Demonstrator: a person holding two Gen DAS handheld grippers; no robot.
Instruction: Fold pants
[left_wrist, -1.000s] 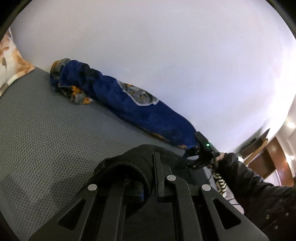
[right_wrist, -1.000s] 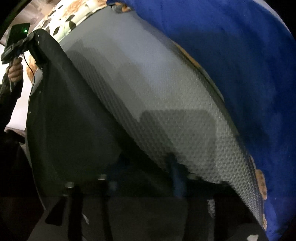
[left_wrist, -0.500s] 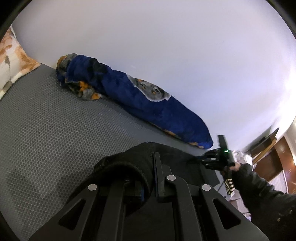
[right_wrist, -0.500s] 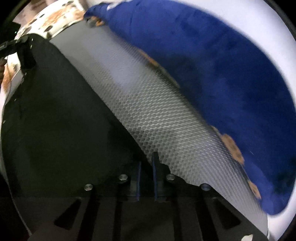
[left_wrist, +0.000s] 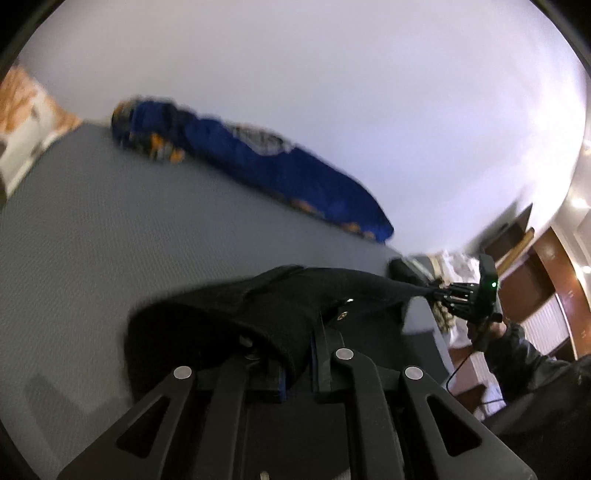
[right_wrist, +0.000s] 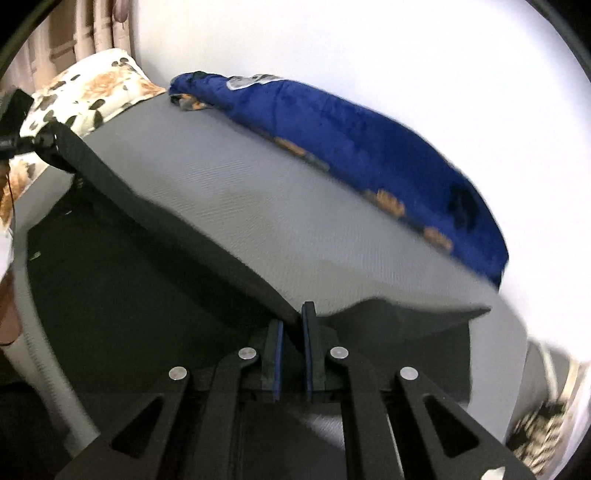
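White wall (left_wrist: 332, 92) fills the background above the bed. Grey mattress (left_wrist: 92, 240) with a fine honeycomb weave is the work surface. A blue blanket (right_wrist: 351, 129), rolled long, lies along the far edge of the mattress against the wall; orange and grey print shows on it. A floral pillow (right_wrist: 92, 88) sits at the head end, touching one end of the blanket; pink curtain folds behind it.

Black pants (right_wrist: 129, 266) are stretched between the two tools, one edge lifted off the mattress and pulled taut, the rest of the cloth draped below toward the near side of the bed.

Left gripper (left_wrist: 297, 354): jaws closed on a thick bunched fold of the pants; the cloth humps up over the fingers and hides the tips.

Right gripper (right_wrist: 293, 325): jaws pinched together on the thin edge of the pants, cloth running out to both sides from the tips. Seen from the left camera it stands off past the corner of the mattress, green light lit, held by a hand (left_wrist: 484, 328) in a dark sleeve (left_wrist: 528, 365).

Both views somewhat blurred
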